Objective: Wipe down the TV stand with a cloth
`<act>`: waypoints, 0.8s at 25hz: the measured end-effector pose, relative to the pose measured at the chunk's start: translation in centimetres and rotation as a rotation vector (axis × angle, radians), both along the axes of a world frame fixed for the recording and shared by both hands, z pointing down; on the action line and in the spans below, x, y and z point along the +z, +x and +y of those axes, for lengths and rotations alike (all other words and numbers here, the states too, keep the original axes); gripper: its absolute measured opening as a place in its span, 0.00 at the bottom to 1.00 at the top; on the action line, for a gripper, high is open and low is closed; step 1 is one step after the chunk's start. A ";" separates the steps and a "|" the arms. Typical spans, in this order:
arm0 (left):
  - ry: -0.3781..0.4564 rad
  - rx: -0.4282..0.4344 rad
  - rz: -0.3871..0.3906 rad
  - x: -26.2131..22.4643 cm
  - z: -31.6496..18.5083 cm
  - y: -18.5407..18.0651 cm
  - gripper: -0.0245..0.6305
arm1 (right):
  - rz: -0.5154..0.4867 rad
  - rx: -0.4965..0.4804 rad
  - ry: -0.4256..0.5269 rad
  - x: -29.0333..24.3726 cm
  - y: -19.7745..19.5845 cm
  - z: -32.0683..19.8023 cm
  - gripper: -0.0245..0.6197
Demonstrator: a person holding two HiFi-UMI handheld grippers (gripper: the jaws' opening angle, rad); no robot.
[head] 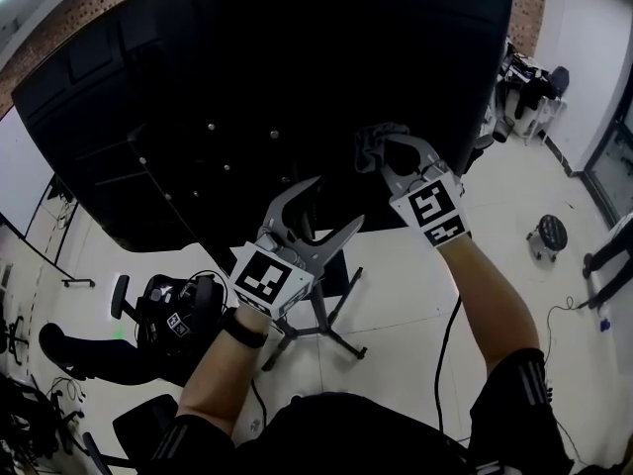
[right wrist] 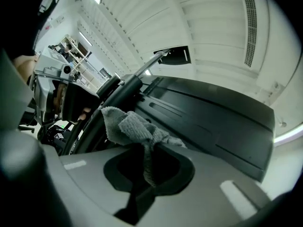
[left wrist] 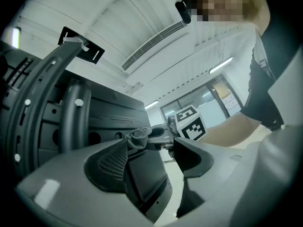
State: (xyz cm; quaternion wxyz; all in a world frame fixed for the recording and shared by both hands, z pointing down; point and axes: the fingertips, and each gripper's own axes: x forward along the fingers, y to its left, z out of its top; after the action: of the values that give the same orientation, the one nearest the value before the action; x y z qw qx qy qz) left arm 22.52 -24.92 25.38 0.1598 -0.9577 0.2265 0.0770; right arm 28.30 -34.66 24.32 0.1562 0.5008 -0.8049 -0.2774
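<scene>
The black TV back [head: 267, 87] fills the upper head view, carried on a wheeled stand [head: 326, 315]. A grey cloth [head: 371, 144] is bunched in my right gripper [head: 383, 154], which is shut on it and held up against the lower edge of the panel. In the right gripper view the cloth [right wrist: 135, 126] sticks out of the right gripper [right wrist: 149, 160], close to the dark panel [right wrist: 213, 122] and the stand's pole [right wrist: 118, 91]. My left gripper [head: 336, 204] stands open just below and left, nothing between its fingers. From the left gripper [left wrist: 154, 162] I see the cloth [left wrist: 137, 137] ahead.
A black office chair [head: 163, 315] loaded with gear stands on the floor at the lower left. A small round stool [head: 549, 234] and a person's legs [head: 608, 255] are at the right. A cable [head: 445, 344] runs across the white floor under my right arm.
</scene>
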 end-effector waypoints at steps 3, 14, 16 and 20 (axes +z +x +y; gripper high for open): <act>0.001 0.017 -0.005 -0.1 0.4 1.6 0.54 | -0.024 0.043 0.000 0.0 2.7 0.1 0.09; 0.026 0.000 -0.014 -1.0 1.5 1.0 0.54 | -0.107 0.012 0.055 -2.4 3.0 3.2 0.09; 0.054 -0.018 -0.016 -1.3 1.8 -0.6 0.54 | -0.102 -0.032 0.079 -3.2 0.9 4.2 0.09; 0.080 -0.062 -0.010 -2.0 2.4 -4.8 0.54 | -0.066 -0.113 0.120 -4.7 -4.4 6.0 0.09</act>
State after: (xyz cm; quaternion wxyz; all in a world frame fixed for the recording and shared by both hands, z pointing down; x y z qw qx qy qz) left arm 17.75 -22.56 23.43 0.2015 -0.9435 0.2518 0.0761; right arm 23.92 -28.67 19.66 0.0833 0.4722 -0.8184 -0.3167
